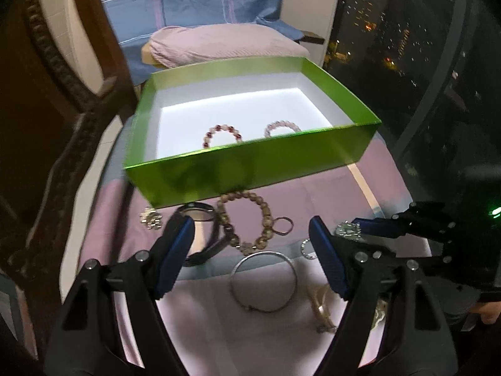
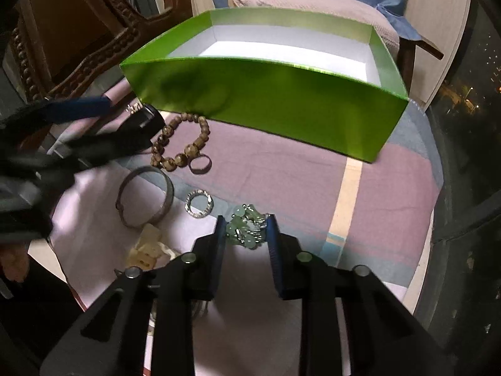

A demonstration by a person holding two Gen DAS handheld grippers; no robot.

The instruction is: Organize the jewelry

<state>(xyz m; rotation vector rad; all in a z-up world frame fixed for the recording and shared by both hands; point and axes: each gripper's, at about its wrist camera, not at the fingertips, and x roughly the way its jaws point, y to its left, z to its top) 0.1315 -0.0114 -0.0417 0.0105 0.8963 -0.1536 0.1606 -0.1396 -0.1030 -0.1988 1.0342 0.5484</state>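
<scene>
Right gripper (image 2: 246, 230) clamped on green bead bracelet (image 2: 245, 227) at 6 o'clock; left gripper (image 1: 252, 244) spread wide above silver bangle (image 1: 264, 282) and wooden bead bracelet (image 1: 245, 219). Beyond, at 12 o'clock, green box (image 2: 269, 100) with two bracelets inside. Likely risks: loose beads slipping from the pinch, or snagging the box's near wall.

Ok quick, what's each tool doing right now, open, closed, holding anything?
Left tool: open, holding nothing, above the silver bangle.
Right tool: fingers either side of the green bead bracelet; whether it grips cannot be told.
</scene>
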